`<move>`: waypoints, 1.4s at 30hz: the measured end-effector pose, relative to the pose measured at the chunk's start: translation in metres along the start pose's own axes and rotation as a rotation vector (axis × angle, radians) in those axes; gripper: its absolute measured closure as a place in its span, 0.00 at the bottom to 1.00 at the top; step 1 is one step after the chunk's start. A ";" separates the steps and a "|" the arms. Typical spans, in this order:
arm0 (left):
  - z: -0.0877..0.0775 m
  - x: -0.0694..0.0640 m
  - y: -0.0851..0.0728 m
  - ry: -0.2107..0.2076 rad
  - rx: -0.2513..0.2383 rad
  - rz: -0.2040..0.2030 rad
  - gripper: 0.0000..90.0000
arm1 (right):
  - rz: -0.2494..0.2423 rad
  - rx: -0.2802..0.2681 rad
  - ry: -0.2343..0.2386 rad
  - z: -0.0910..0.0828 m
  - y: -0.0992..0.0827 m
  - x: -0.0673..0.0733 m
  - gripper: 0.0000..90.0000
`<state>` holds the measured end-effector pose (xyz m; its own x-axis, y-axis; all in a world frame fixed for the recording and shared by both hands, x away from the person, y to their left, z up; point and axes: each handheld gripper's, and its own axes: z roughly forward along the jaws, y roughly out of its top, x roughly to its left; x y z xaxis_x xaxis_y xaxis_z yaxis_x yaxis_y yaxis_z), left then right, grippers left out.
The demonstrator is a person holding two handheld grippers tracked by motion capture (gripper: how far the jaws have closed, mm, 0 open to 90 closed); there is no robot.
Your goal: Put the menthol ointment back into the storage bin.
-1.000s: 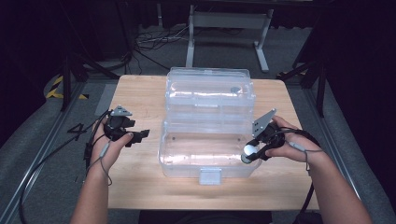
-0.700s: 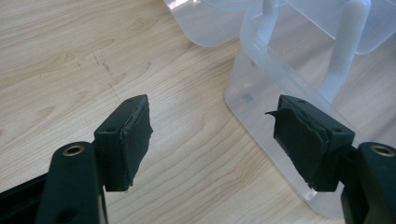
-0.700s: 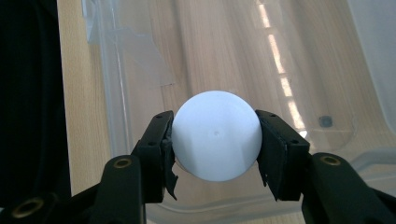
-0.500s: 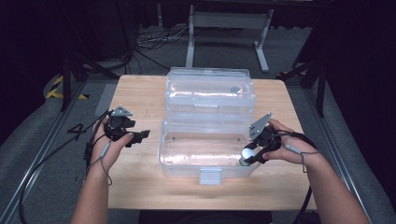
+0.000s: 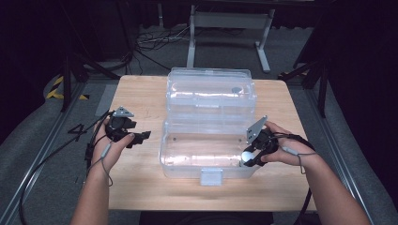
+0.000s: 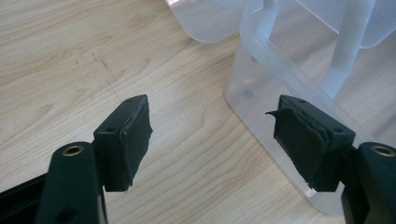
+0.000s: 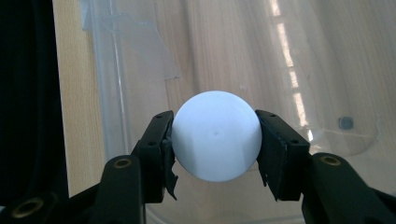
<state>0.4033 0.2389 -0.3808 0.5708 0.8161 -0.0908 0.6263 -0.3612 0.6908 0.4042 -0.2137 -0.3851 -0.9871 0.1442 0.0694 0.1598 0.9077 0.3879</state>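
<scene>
A clear plastic box [image 5: 206, 140] stands open on the wooden table, its lid [image 5: 211, 91] folded back behind it. My right gripper [image 5: 247, 158] is shut on a white ball [image 5: 247, 155] at the box's right front corner, over the rim. In the right gripper view the white ball [image 7: 216, 135] sits squeezed between both pads [image 7: 163, 149], above the box's inside [image 7: 261, 60]. My left gripper [image 5: 141, 137] is open and holds nothing, left of the box. In the left gripper view its gripper [image 6: 210, 135] hangs over bare wood beside the box's corner [image 6: 261, 98].
The box has a front latch [image 5: 211, 177] near the table's front edge. The wooden table [image 5: 141, 98] has bare room left of the box. Cables [image 5: 56, 154] trail off the table's left side. A metal stand [image 5: 230, 28] is on the floor beyond.
My right gripper has shifted slightly left and forward with the ball, over the box's right front corner. The left gripper has stayed put.
</scene>
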 end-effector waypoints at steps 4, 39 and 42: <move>0.000 0.001 0.000 0.000 0.006 0.005 0.31 | -0.003 0.007 0.004 0.002 0.001 0.000 0.56; -0.001 0.001 0.000 0.004 0.007 0.009 0.31 | -0.006 0.051 0.019 0.012 0.008 0.002 0.56; -0.001 0.000 0.000 0.005 0.005 0.005 0.31 | -0.004 0.056 0.027 0.013 0.008 0.002 0.58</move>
<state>0.4028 0.2399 -0.3803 0.5716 0.8162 -0.0839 0.6260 -0.3677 0.6877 0.4036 -0.2013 -0.3937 -0.9871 0.1300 0.0932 0.1540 0.9292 0.3359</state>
